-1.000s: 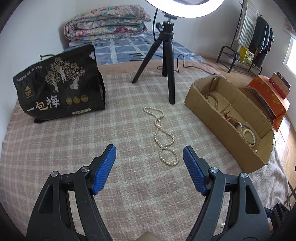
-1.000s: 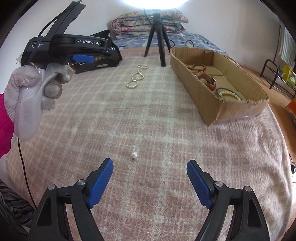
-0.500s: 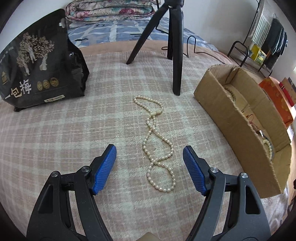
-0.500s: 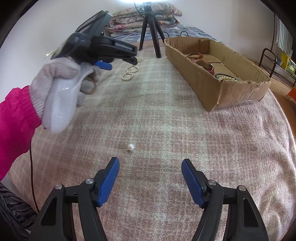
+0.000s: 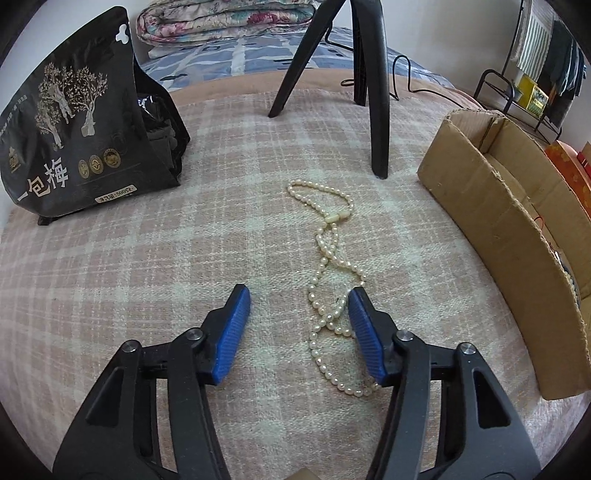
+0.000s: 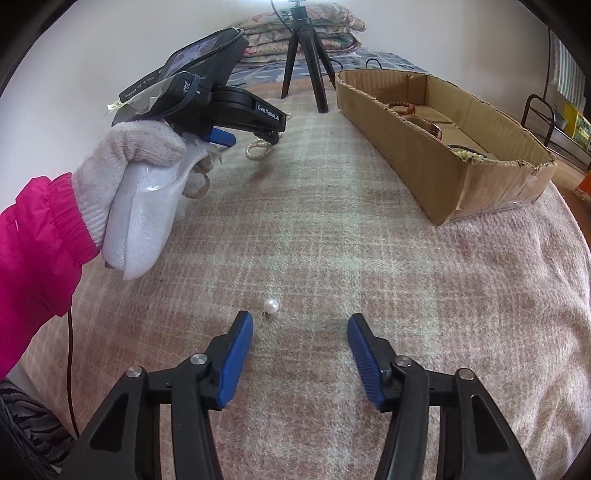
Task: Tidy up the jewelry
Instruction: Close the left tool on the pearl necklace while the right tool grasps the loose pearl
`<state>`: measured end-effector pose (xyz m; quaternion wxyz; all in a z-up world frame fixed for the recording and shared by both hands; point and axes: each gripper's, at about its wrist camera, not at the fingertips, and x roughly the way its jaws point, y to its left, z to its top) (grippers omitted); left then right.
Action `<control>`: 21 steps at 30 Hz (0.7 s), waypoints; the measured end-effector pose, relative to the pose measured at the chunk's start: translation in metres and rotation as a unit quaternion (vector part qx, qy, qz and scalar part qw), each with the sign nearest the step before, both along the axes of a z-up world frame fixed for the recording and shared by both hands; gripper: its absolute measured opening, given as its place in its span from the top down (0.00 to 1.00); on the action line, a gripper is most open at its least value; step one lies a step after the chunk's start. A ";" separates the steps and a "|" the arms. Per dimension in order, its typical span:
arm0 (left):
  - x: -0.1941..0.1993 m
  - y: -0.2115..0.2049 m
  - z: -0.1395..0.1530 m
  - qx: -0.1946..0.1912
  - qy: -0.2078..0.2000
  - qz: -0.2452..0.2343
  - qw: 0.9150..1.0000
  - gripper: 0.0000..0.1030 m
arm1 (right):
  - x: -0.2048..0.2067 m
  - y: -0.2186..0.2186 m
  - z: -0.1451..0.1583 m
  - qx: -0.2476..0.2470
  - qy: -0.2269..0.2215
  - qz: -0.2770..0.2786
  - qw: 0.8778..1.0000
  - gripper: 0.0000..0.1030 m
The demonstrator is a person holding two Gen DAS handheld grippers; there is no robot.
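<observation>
A long pearl necklace lies twisted on the pink plaid blanket. My left gripper is open, low over the necklace's near loops, which lie between the blue fingers close to the right one. In the right wrist view the left gripper hovers over the necklace's near end. My right gripper is open and empty; a single pearl earring lies just ahead of its left finger. A cardboard box holding bracelets and beads stands to the right.
A black tripod stands just beyond the necklace. A black printed bag stands at the left. Folded quilts lie at the back. A clothes rack and an orange box are at the far right.
My left gripper has moved forward and down over the necklace's near loops. My right gripper has moved nearer the single pearl earring and narrowed a little.
</observation>
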<state>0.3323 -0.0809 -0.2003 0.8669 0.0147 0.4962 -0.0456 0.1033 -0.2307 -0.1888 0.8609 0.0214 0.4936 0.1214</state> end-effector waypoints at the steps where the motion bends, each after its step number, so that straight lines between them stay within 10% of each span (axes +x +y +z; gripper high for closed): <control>1: 0.001 0.001 0.000 0.002 -0.001 0.001 1.000 0.48 | 0.001 0.001 0.000 0.001 -0.001 0.000 1.000 0.52; 21: -0.002 0.015 0.002 -0.009 0.001 -0.004 1.000 0.97 | 0.005 0.018 -0.006 -0.023 -0.014 0.037 0.999 0.92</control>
